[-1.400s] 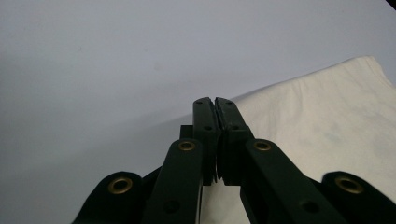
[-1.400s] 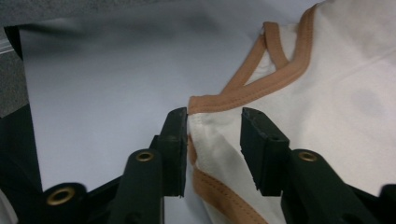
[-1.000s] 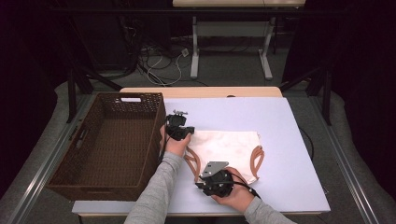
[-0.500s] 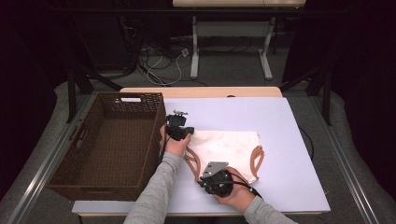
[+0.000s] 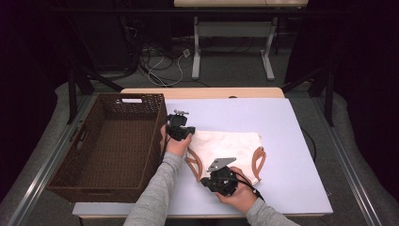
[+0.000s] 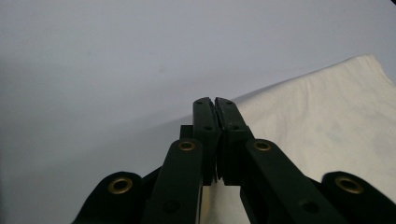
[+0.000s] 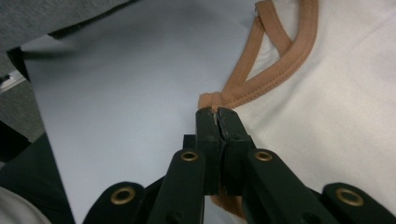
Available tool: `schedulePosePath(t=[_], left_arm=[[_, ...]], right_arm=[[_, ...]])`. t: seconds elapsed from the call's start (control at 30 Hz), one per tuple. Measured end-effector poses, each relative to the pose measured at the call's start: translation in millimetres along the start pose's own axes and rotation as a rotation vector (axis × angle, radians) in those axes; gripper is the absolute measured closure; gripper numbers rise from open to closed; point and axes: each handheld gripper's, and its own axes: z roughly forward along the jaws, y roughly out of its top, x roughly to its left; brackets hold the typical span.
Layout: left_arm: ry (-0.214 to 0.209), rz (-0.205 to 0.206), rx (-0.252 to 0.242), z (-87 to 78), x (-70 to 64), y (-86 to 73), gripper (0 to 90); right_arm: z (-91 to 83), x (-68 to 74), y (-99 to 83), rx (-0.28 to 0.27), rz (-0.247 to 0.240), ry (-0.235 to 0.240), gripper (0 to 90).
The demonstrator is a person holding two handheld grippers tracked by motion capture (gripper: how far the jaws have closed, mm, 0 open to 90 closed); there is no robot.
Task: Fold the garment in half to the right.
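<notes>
Cream canvas tote bag [image 5: 226, 148] lying flat at centre of the pale counter [image 5: 291, 122], tan handles [image 5: 258, 162] at its 3 and 9 o'clock ends, wicker basket [image 5: 113, 146] at 9 o'clock. Left tongs [image 6: 215, 103] pressed together over the bag's far corner, cloth between them not discernible; right tongs [image 7: 215, 113] clamped on a tan strap at the near edge. Probable step: gripping for a fold or a lift toward the basket; next move calls for both ends raised together.
</notes>
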Motion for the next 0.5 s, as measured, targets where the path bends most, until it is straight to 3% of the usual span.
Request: schedulePosePath(t=[0.5], left_arm=[[0.042,0.023,0.016,-24.2,-8.0,24.7,88.2]], right_arm=[[-25.3,-1.7,16.7,-0.077,0.03,0.033,88.1]])
